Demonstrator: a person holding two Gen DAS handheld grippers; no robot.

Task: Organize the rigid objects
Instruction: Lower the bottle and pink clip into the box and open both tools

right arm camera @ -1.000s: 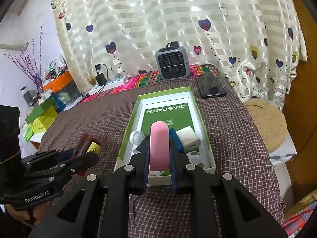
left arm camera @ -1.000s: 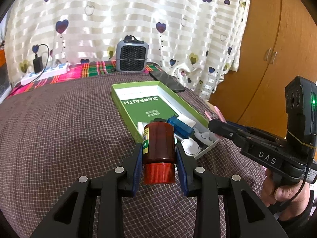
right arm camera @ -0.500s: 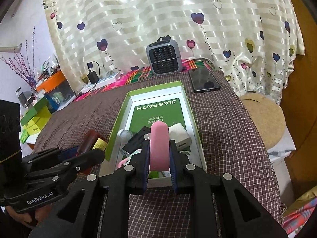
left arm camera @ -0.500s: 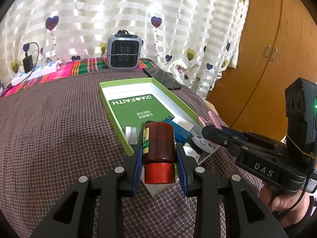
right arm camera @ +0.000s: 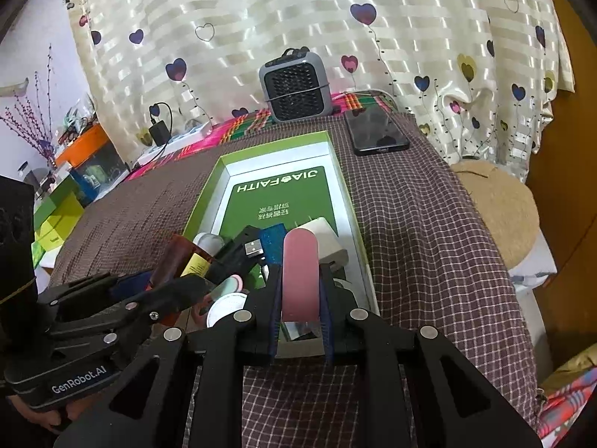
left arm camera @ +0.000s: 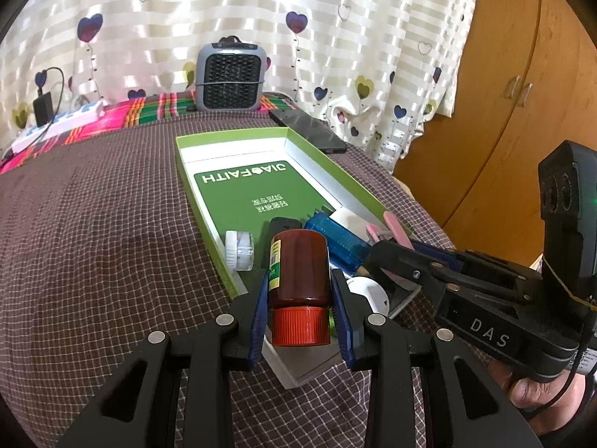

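The green box lies open on the checked tablecloth, and both your grippers hang over its near end. Your left gripper has its jaws clamped on a brown bottle, red cap toward the camera, above the near left corner of the box. Your right gripper has its jaws closed on a pink case, held lengthwise above the near right part. Inside the near end lie a small clear jar, a blue block, a white charger, a black USB plug and a round white item, crowded together. The far half shows only the green printed card. A phone and a small grey fan sit beyond the box.
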